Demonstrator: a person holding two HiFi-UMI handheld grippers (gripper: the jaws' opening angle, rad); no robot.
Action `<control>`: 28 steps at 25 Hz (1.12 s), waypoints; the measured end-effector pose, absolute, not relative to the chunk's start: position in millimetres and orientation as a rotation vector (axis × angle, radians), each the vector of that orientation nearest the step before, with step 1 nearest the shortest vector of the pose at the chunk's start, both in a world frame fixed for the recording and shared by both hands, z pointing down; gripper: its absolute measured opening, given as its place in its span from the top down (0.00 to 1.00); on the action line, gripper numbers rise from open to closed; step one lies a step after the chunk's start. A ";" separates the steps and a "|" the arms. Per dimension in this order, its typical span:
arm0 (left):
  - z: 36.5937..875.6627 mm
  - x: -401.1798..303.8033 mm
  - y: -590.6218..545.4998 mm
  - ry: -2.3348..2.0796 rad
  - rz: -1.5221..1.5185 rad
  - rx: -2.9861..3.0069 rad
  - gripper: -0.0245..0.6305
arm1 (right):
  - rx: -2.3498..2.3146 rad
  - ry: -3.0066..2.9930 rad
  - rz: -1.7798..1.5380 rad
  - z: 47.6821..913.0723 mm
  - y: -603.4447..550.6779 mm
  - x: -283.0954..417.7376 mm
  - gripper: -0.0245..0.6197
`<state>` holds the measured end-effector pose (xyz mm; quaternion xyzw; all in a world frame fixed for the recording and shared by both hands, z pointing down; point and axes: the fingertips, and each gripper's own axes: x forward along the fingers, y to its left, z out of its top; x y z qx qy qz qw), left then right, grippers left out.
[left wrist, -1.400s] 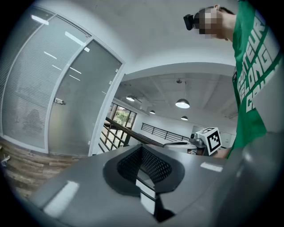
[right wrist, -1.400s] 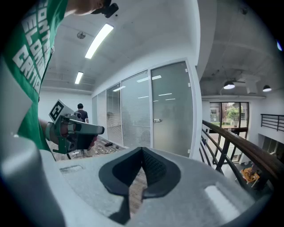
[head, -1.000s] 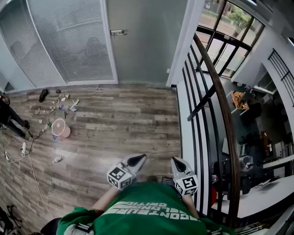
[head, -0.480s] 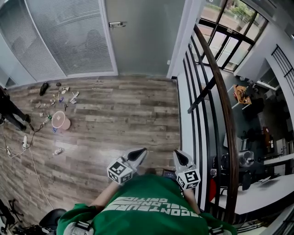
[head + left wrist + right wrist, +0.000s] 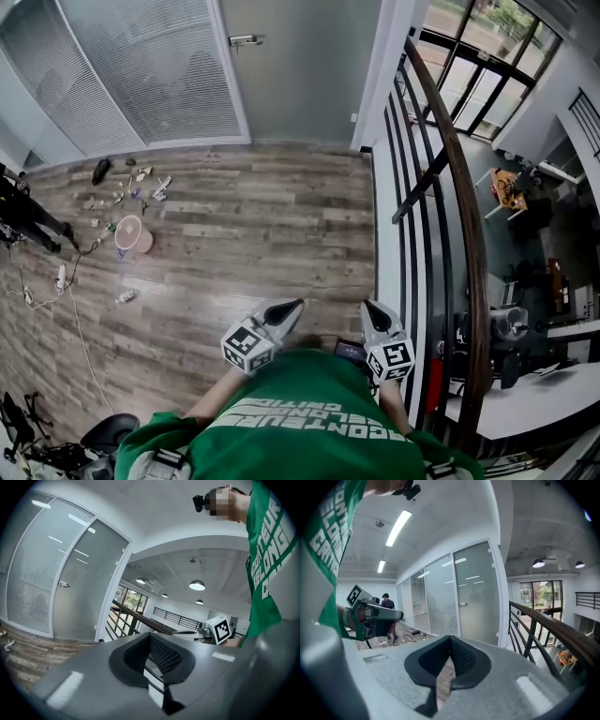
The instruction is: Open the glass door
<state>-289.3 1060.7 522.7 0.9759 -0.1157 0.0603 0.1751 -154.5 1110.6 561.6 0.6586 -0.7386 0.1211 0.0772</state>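
Closed, empty: left gripper, right gripper. Far ahead of jaws, frosted glass door, likely heavy: grasp silver metal handle.

Head view shifted, glass door handle nearer top edge, floor clutter and pink round item moved up and right, dark object newly at bottom left, left gripper and right gripper slightly higher.
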 end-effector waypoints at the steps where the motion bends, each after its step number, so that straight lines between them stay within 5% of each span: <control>1: 524.0 -289.4 1063.2 -0.331 0.184 2.766 0.94 | 1.972 -2.214 0.367 564.0 1112.5 -152.5 0.97; 28: 531.2 -233.1 1051.4 -0.140 0.251 2.761 0.94 | 2.127 -2.022 0.483 583.6 1122.8 -87.5 0.97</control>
